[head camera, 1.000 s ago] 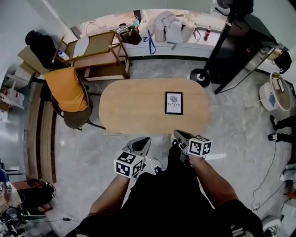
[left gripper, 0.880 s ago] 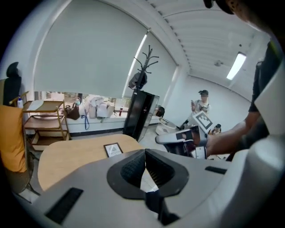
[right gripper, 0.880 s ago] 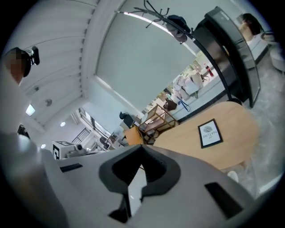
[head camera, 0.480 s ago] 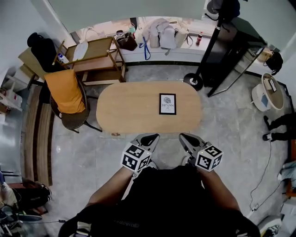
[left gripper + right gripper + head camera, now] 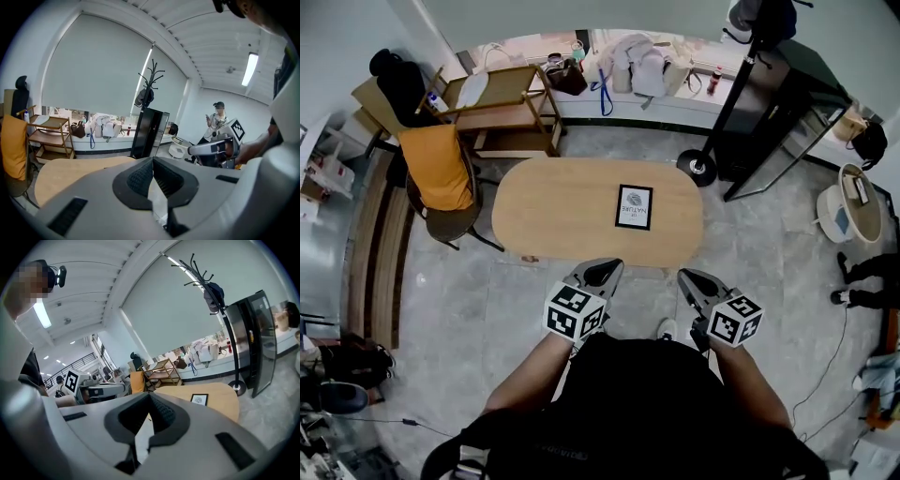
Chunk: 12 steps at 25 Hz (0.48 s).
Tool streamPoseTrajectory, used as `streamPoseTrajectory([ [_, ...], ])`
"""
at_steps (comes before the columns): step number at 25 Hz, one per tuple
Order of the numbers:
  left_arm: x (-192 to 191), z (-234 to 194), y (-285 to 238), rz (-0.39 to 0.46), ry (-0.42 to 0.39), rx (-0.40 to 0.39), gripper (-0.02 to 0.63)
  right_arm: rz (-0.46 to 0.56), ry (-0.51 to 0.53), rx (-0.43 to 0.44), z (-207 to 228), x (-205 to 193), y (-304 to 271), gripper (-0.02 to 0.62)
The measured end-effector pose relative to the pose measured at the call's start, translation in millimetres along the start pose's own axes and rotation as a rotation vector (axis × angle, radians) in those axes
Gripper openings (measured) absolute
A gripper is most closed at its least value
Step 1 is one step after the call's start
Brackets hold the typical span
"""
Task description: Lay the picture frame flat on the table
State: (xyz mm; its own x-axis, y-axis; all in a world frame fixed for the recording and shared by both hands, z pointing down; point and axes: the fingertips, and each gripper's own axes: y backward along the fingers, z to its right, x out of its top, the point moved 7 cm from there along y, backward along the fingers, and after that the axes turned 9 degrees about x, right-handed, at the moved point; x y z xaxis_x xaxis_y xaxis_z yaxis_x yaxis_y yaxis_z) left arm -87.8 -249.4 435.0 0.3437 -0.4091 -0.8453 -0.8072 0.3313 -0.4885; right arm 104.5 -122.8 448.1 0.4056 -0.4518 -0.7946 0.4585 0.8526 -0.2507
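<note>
A black picture frame (image 5: pixel 635 206) with a white print lies flat on the right half of the oval wooden table (image 5: pixel 553 216); the right gripper view shows the picture frame (image 5: pixel 199 399) lying there too. Neither gripper reaches the table: both hang over the floor just short of its near edge. My left gripper (image 5: pixel 602 274) is shut with nothing in it, its pads meeting at the tip (image 5: pixel 152 159). My right gripper (image 5: pixel 692 281) is also shut and empty (image 5: pixel 150 394). Each gripper view shows the other gripper off to the side.
A chair draped in orange cloth (image 5: pixel 436 173) stands at the table's left end, with a wooden shelf cart (image 5: pixel 502 103) behind it. A coat stand base (image 5: pixel 698 169) and a black cabinet (image 5: pixel 787 103) stand at the far right. A person (image 5: pixel 216 119) stands farther off.
Both grippers have risen and drawn apart, staying shut and empty. The picture frame has stayed flat on the table.
</note>
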Motion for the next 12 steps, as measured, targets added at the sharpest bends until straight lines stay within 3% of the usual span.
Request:
streamPoseTrajectory([
  [12,-13,22,2,-0.058,-0.024,0.034,0.005,-0.008,-0.008,0.028,15,-14,4,0.0],
])
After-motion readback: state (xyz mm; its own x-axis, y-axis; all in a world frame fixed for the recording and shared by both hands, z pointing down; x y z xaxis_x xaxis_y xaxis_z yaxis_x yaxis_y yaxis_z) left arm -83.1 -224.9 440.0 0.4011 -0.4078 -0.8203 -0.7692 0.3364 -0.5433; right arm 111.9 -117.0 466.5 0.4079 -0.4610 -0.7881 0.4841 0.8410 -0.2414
